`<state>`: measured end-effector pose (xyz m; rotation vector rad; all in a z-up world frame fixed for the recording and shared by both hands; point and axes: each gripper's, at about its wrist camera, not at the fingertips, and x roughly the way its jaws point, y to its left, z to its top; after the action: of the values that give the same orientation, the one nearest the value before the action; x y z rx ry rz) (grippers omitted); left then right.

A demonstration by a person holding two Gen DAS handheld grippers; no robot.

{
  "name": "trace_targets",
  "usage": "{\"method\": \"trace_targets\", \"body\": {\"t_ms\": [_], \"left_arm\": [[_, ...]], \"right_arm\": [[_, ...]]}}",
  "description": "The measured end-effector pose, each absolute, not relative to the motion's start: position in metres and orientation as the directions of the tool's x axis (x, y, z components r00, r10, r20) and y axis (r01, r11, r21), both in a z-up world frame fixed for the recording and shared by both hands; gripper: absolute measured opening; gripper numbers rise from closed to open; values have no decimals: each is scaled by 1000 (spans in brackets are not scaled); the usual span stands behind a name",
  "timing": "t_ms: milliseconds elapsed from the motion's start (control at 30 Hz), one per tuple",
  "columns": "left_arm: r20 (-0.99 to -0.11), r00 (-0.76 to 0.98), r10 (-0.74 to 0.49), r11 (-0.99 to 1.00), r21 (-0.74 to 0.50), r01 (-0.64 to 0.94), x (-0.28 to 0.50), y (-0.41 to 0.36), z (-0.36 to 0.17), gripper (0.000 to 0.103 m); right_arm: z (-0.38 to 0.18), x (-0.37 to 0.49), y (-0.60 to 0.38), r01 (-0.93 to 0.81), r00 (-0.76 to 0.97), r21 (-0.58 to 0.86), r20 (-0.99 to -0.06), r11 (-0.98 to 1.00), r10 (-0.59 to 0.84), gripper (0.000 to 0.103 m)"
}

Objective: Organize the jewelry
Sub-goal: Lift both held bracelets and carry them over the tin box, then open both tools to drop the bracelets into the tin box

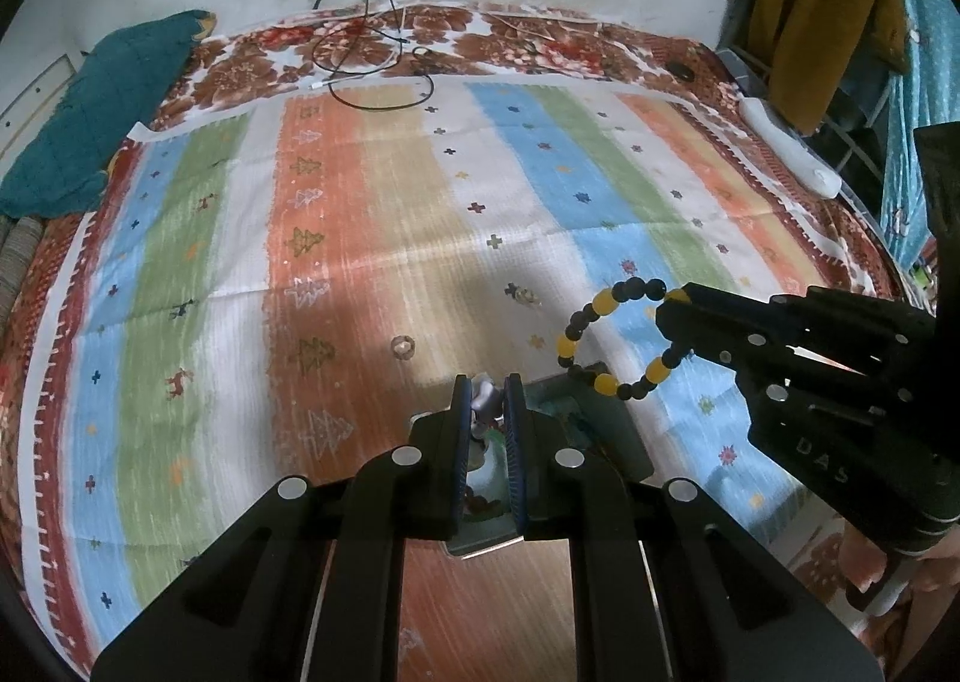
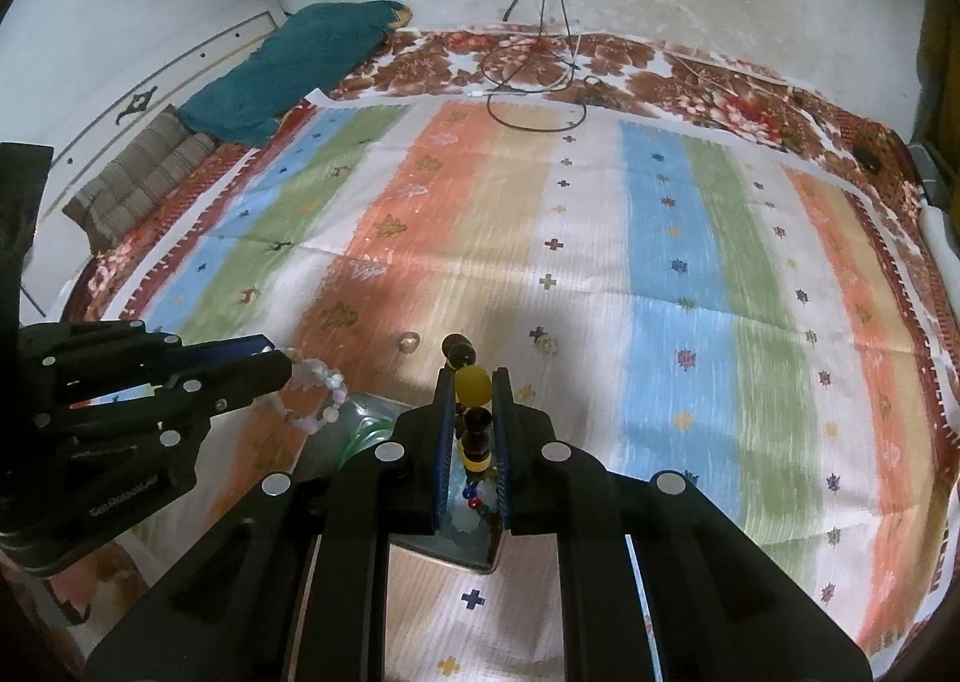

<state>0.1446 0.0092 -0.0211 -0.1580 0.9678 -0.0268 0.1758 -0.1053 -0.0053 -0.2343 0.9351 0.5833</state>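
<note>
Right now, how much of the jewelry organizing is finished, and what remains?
Done: the box under the grippers already holds some beads.

In hand: the right gripper is shut on a black and yellow bead bracelet; the left gripper is shut on a pale bead bracelet. Both hang near the box, not yet inside.

Left: two small pieces on the cloth, one ring-like, one further off.

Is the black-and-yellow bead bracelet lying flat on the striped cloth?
No. The black-and-yellow bead bracelet hangs from the shut right hand-held gripper, lifted above the striped cloth.
</note>
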Motion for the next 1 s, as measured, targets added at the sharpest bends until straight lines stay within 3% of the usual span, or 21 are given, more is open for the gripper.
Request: {"method": "trace_targets", "body": {"t_ms": [800,867,933,1000], "left_arm": [[-810,579,-92,992,-127,-20,123,-5,-20,11],[-823,564,-71,992,-117,-45,126,-3,-24,16],[-828,559,-53,992,-109,-68,127,1,-26,20],[-828,559,-42,990,-112,-91,128,7,-27,23]], "right_arm": [[-4,154,-114,-572,453,64,-806,818,380,13],[-4,158,-116,-555,459,65,-807,829,370,16],[-6,162,-119,-535,461,63,-814,842,354,27],[-9,167,-121,-519,456,60,-824,853,336,28]]}}
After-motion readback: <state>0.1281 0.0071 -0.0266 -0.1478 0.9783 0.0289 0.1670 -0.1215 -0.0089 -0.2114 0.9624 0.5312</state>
